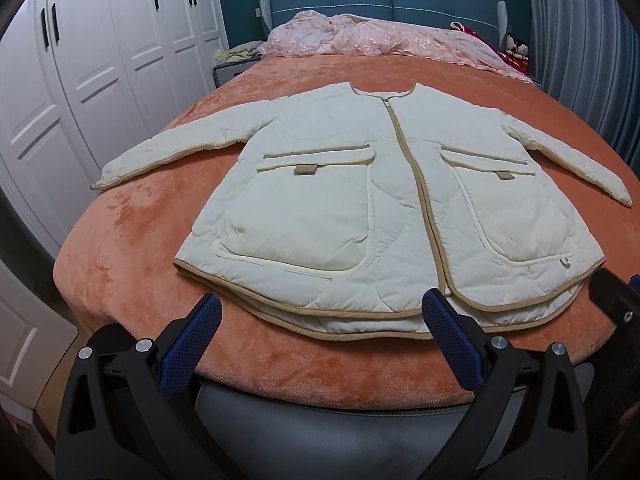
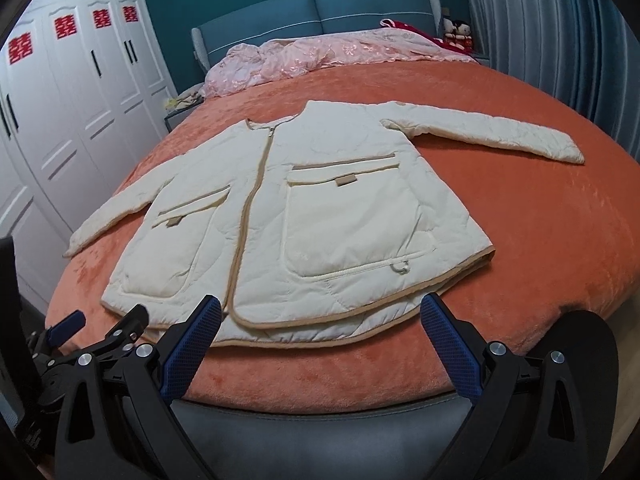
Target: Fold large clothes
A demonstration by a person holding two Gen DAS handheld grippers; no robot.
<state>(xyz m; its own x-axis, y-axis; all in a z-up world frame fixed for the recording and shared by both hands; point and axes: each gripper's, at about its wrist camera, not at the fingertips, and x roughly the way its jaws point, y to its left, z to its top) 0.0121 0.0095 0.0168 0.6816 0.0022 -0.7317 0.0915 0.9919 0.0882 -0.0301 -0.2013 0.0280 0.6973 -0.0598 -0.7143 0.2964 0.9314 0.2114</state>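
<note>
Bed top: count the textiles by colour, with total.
Cream, jacket: 1
Orange, blanket: 1
Pink, quilt: 1
Total: 3

Jacket point(image 1: 360, 200) flat on bed point(image 1: 132, 240), quilt point(image 1: 360, 36) behind

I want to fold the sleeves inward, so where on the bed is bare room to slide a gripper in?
Bare orange blanket lies under each sleeve beside the jacket, and between the hem and the foot edge. The head end is crowded by the pink bedding.
</note>
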